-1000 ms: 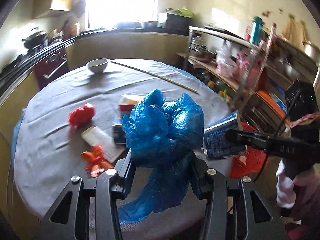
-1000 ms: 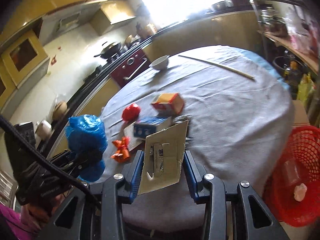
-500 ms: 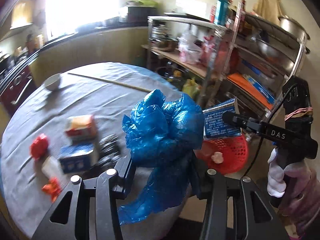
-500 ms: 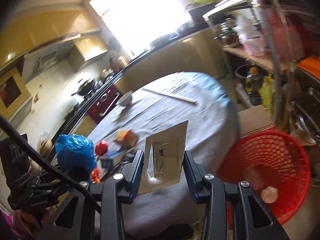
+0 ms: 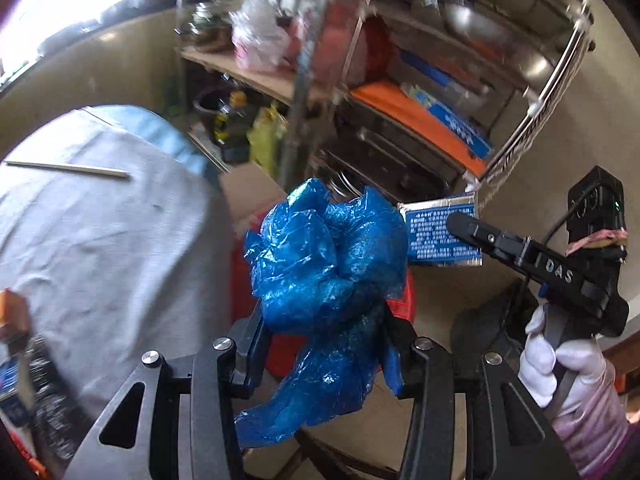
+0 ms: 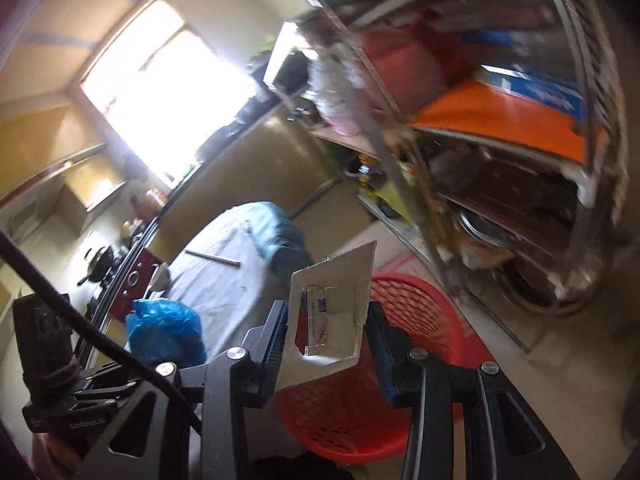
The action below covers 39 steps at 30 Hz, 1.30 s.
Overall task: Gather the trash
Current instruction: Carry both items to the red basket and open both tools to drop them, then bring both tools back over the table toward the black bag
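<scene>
My left gripper (image 5: 322, 356) is shut on a crumpled blue plastic bag (image 5: 326, 264), held off the right side of the table; the bag also shows in the right wrist view (image 6: 162, 330). My right gripper (image 6: 326, 354) is shut on a flattened cardboard box (image 6: 332, 320), blue-printed on its other face (image 5: 440, 236), and holds it above the red mesh basket (image 6: 416, 320) on the floor. The basket is mostly hidden behind the bag in the left wrist view (image 5: 406, 296).
The round table with grey cloth (image 5: 100, 240) lies to the left, with a long stick (image 5: 68, 169) and some packages (image 5: 12, 316) on it. A metal shelf rack (image 5: 380, 92) full of goods stands close behind the basket.
Both grippers have swung right, away from the table, with the bag and the box still held. The basket now lies right under the box and the shelf rack fills the view.
</scene>
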Available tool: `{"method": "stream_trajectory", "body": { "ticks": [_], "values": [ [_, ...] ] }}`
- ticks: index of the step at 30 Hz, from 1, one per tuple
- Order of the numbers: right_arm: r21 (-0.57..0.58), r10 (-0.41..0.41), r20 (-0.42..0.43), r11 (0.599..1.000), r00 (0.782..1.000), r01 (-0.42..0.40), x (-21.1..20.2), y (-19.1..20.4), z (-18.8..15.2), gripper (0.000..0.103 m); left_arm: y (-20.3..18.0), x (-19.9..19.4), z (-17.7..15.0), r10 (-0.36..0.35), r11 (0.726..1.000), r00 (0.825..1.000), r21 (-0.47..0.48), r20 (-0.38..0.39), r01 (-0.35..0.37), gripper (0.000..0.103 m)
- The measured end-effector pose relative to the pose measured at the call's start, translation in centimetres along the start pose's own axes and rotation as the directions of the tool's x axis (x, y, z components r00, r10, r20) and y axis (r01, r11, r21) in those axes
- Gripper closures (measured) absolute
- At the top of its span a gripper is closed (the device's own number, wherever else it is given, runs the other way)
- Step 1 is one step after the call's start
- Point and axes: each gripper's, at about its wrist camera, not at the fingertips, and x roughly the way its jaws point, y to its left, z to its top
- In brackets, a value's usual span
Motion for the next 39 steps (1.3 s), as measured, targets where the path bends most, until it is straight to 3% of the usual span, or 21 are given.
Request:
{"method": "stream_trajectory", "body": {
  "ticks": [6,11,16,20,26,33,36,39],
  "values": [
    [0.054,-0.029,-0.069,0.998,0.997,0.033,1.4,-2.4,-1.1,0.061,-0.5,4.8,-0.2,-0.006,1.000,0.994,-0.007,-0.108,0.005,0.054],
    [0.079,-0.034,-0.144,0.996,0.989,0.046,2.7,-3.3,-1.9,0.055,-0.2,6.0,-1.0,0.009,1.000,0.987,-0.004,-0.161,-0.010,0.050],
    [0.096,-0.016,-0.145,0.995,0.989,0.030,2.8,-2.9,-1.9,0.051,1.0,3.5,-1.0,0.026,1.000,0.995,-0.010,-0.095,-0.028,0.040],
    [0.060,0.001,-0.138,0.998,0.990,0.007,2.8,-1.0,-1.9,0.051,2.0,0.7,-1.4,0.045,0.999,0.998,-0.023,-0.044,-0.046,0.039],
    [-0.011,0.059,-0.137,0.998,0.989,-0.062,3.0,3.2,-2.4,0.051,3.9,-4.3,-4.7,0.097,0.994,0.995,-0.047,0.018,-0.096,0.038],
    [-0.099,0.142,-0.192,0.982,0.971,-0.163,4.7,9.1,-3.2,0.051,8.0,-11.7,-10.9,0.250,0.962,0.962,-0.138,0.108,-0.234,0.034],
    [-0.141,0.179,-0.231,0.966,0.956,-0.215,5.8,12.3,-4.2,0.051,11.1,-14.8,-14.4,0.347,0.921,0.930,-0.233,0.121,-0.313,0.033],
    [-0.180,0.207,-0.281,0.948,0.937,-0.263,7.2,15.6,-5.6,0.051,15.0,-17.7,-18.2,0.423,0.858,0.901,-0.365,0.100,-0.362,0.033]
  ]
}}
